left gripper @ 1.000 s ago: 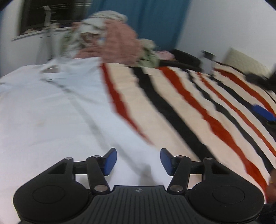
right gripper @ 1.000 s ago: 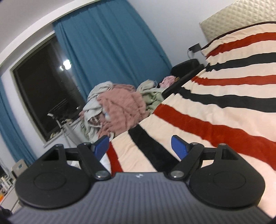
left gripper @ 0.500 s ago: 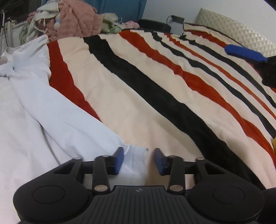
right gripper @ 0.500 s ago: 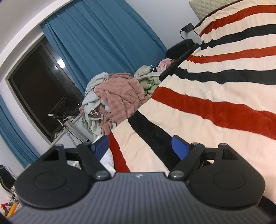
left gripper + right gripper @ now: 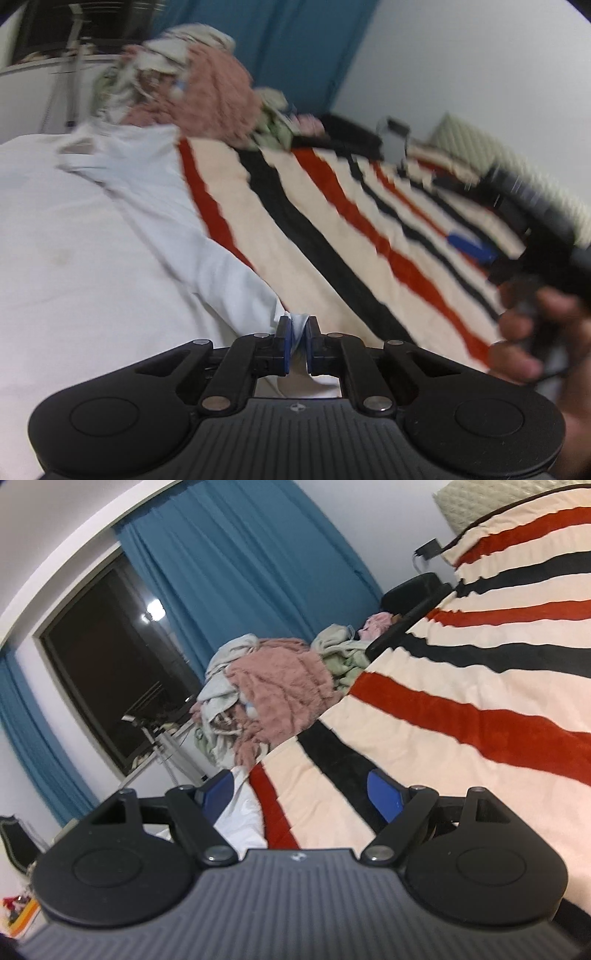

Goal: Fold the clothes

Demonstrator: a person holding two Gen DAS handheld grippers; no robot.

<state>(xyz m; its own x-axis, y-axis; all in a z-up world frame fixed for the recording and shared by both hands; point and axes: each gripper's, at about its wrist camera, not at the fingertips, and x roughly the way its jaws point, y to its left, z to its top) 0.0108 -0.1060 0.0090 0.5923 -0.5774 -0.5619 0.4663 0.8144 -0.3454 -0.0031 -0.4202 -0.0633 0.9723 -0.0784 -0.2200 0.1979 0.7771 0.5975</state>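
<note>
A white shirt (image 5: 92,258) lies spread on the left of the striped blanket (image 5: 332,229). Its sleeve runs toward me, and the cuff (image 5: 297,320) sits pinched between the blue pads of my left gripper (image 5: 297,339), whose jaws are closing on it. In the right wrist view my right gripper (image 5: 299,794) hangs open above the blanket (image 5: 480,672) with nothing between its fingers; a corner of the white shirt (image 5: 240,812) shows behind its left finger. The left wrist view is blurred; at its right a hand (image 5: 535,332) holds the right gripper, one blue pad (image 5: 469,245) showing.
A pile of pink, green and pale clothes (image 5: 280,690) sits at the bed's far end, also visible as a heap (image 5: 207,81) in the left view. Behind it hang blue curtains (image 5: 240,572) beside a dark window (image 5: 110,664). A quilted headboard (image 5: 491,494) stands at the right.
My left gripper has shut on the sleeve cuff that lay between its open pads half a second ago, and its view has swung back toward the clothes pile. The right gripper stays open, barely moved.
</note>
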